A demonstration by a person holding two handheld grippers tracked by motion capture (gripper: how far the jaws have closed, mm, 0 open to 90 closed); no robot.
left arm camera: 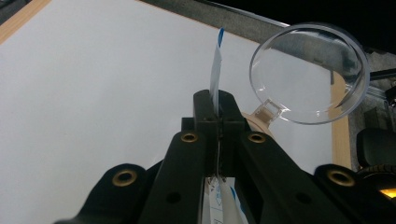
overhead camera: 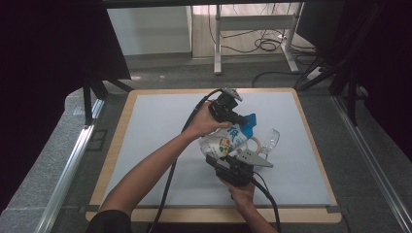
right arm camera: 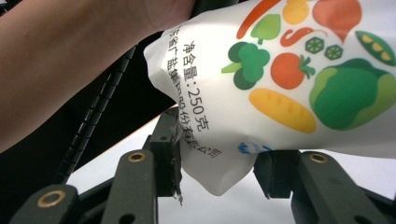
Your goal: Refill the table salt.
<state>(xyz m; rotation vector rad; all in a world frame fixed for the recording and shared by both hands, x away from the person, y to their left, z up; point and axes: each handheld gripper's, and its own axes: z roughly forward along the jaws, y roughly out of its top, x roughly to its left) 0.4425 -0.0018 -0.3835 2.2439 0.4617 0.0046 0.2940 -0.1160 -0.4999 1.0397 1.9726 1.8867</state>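
Note:
A white pouch (overhead camera: 227,141) printed with vegetables and a blue top hangs tilted over the white mat (overhead camera: 155,131), held at both ends. My left gripper (overhead camera: 241,119) is shut on its thin blue-and-white top edge (left arm camera: 215,70), which stands up between the closed jaws of the left gripper (left arm camera: 217,105). My right gripper (overhead camera: 226,158) comes from below. In the right gripper view the pouch (right arm camera: 280,70) has its lower corner pinched between the jaws of the right gripper (right arm camera: 219,168). A clear round cup (overhead camera: 270,139) lies just right of the pouch, and that cup (left arm camera: 308,74) appears beyond the left jaws.
The mat lies on a wooden board (overhead camera: 116,145) with grey carpet around it. Metal rails (overhead camera: 73,160) run along both sides. Desk legs (overhead camera: 217,43) and loose cables (overhead camera: 265,43) stand behind, with black curtains at left and right.

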